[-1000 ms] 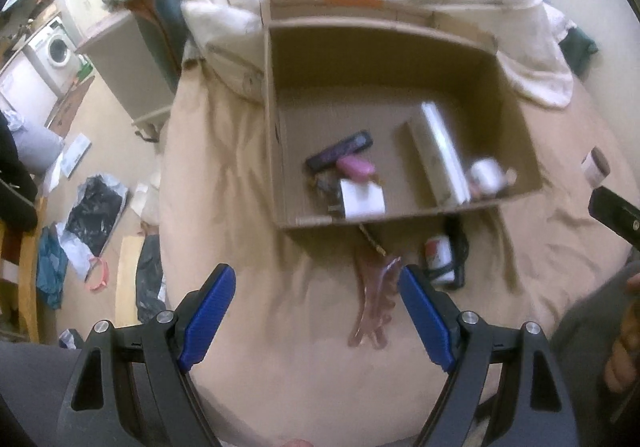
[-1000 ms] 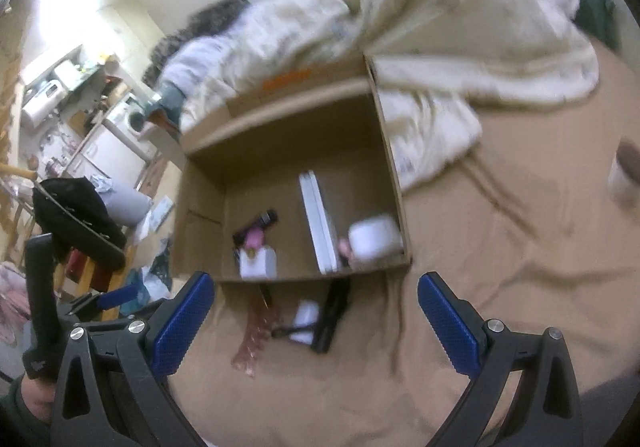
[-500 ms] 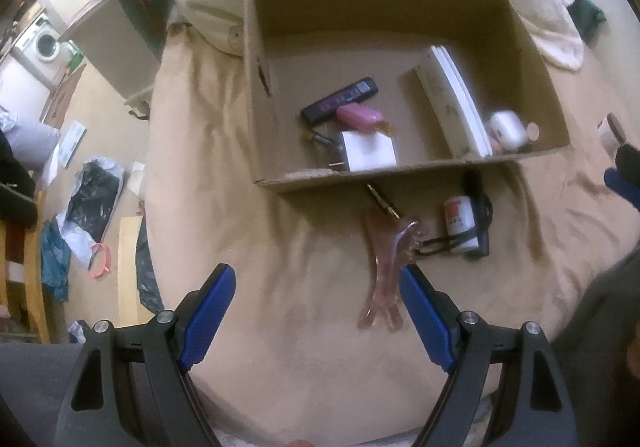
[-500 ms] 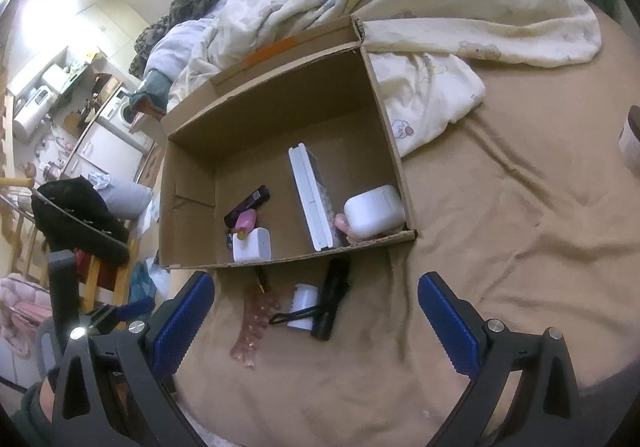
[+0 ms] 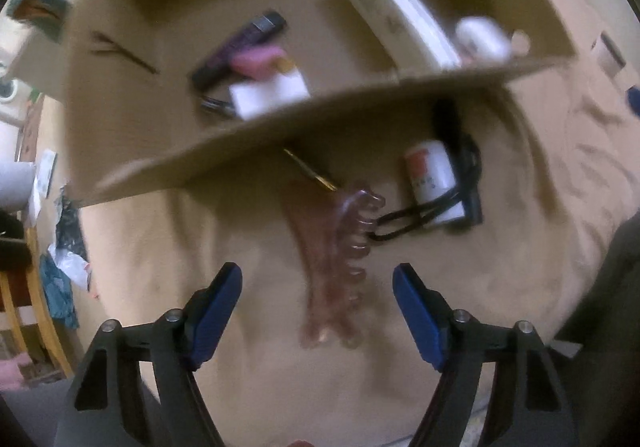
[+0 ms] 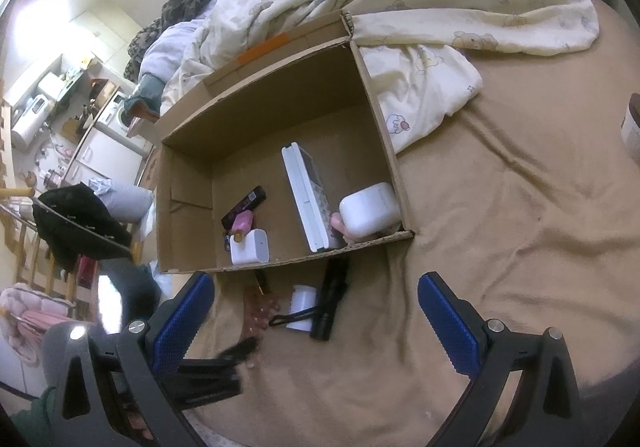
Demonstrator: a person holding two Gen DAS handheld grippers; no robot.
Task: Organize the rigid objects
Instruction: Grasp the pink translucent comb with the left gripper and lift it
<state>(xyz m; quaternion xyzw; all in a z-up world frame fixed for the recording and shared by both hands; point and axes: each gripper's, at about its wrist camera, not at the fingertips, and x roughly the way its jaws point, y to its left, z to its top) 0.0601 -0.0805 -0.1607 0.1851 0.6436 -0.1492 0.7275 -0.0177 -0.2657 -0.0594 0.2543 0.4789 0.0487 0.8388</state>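
A pink translucent hair claw clip (image 5: 336, 259) lies on the tan bedsheet just in front of the cardboard box (image 5: 320, 119). My left gripper (image 5: 317, 297) is open, its blue fingers on either side of the clip's near end, low over it. Right of the clip lie a small white bottle (image 5: 434, 177) and a black flashlight with a cord (image 5: 464, 175). My right gripper (image 6: 316, 309) is open and empty, hovering above these same items: the clip (image 6: 258, 311), the bottle (image 6: 302, 307) and the flashlight (image 6: 330, 299). The box (image 6: 384, 135) holds several items.
In the box lie a white keyboard-like slab (image 6: 306, 199), a white case (image 6: 370, 211), a white charger (image 6: 250, 247) and a black and pink item (image 6: 244, 209). A rumpled cream duvet (image 6: 420, 7) lies behind the box. A jar (image 6: 632, 127) stands at the right edge.
My left gripper has dropped down and forward to the hair clip, which now lies between its open fingers. The right gripper has barely moved.
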